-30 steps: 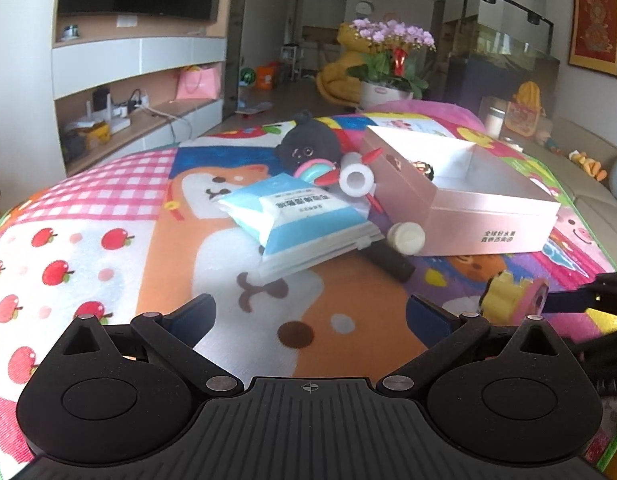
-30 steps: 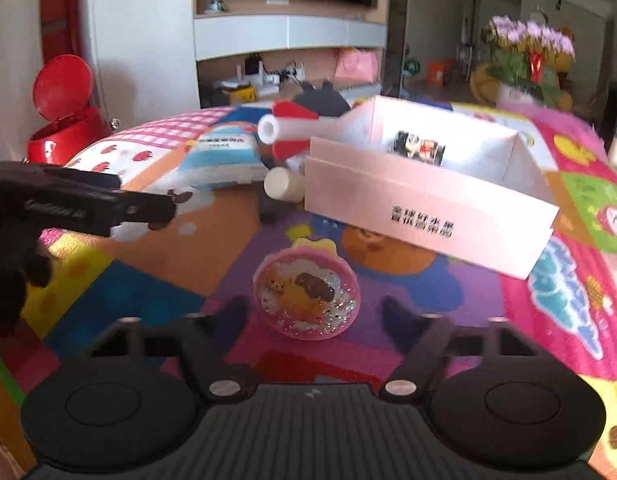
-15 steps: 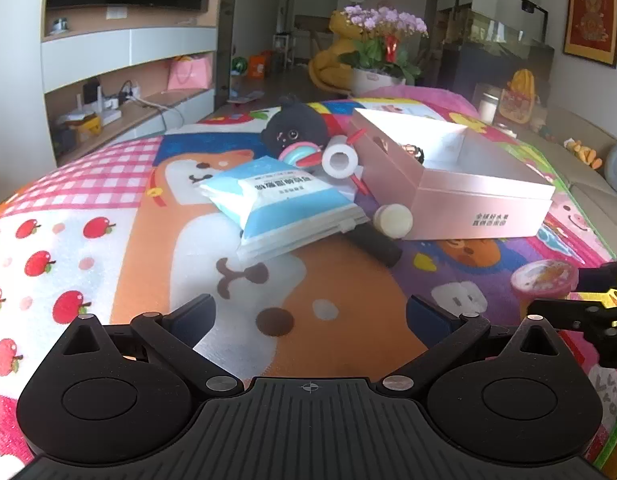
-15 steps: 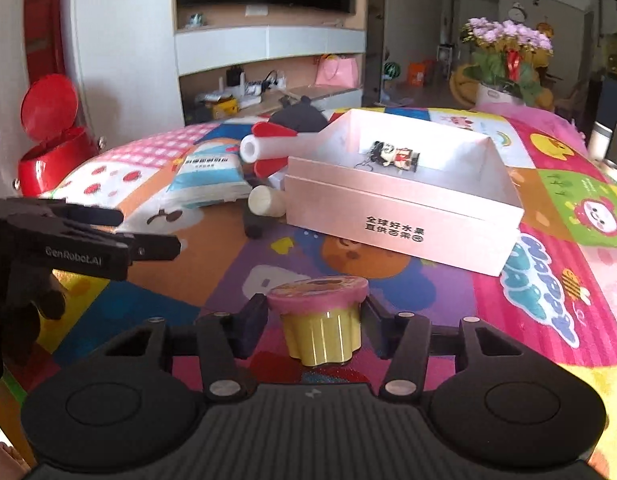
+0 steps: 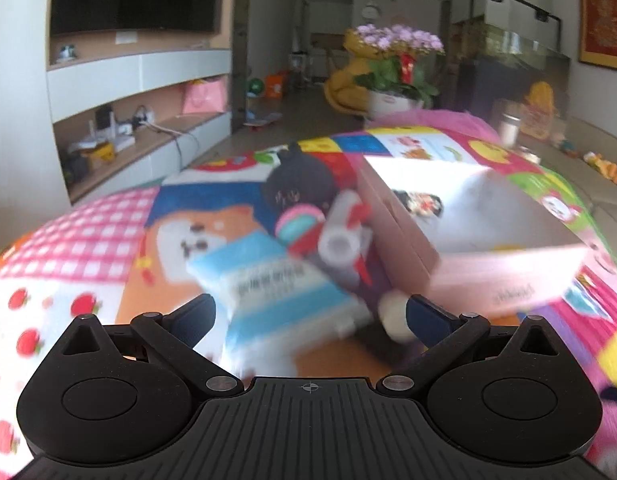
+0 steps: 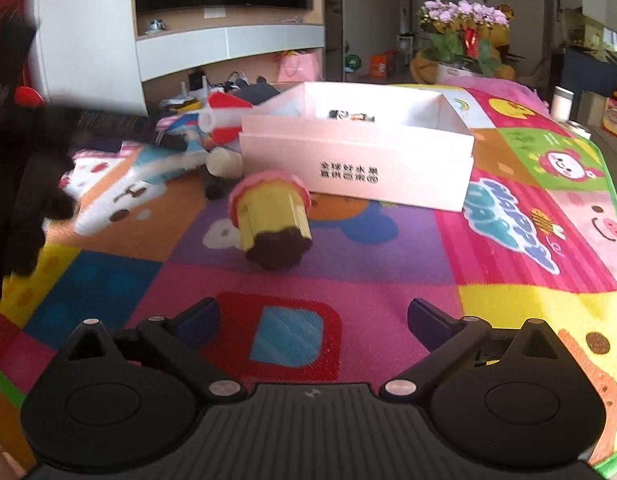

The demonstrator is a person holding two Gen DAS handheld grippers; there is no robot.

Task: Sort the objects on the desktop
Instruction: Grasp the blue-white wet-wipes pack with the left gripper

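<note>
A pink open box point(image 6: 356, 160) stands on the colourful mat, also seen in the left wrist view point(image 5: 504, 276), with a small figure point(image 6: 350, 115) inside. A yellow pudding cup with a pink lid point(image 6: 270, 222) lies tipped on the mat in front of the box, apart from my right gripper point(image 6: 313, 318), which is open and empty. My left gripper point(image 5: 310, 314) is open and empty, close over a blue and white packet point(image 5: 280, 296). Beside the packet lie a white roll point(image 5: 340, 242), a pink and teal toy point(image 5: 298, 222), a black plush point(image 5: 298, 184) and a cream-capped dark bottle point(image 5: 390, 318). The left view is blurred.
The left gripper's dark body point(image 6: 24, 160) fills the left of the right wrist view. A flower pot point(image 6: 464, 40) stands past the table's far end. A wall unit with shelves point(image 5: 140, 92) and a TV lies beyond the left side. The mat's green edge point(image 6: 612, 184) runs on the right.
My right gripper opened and let go of the pudding cup, which now lies tipped nearer the box. My left gripper moved forward to the packet and pile.
</note>
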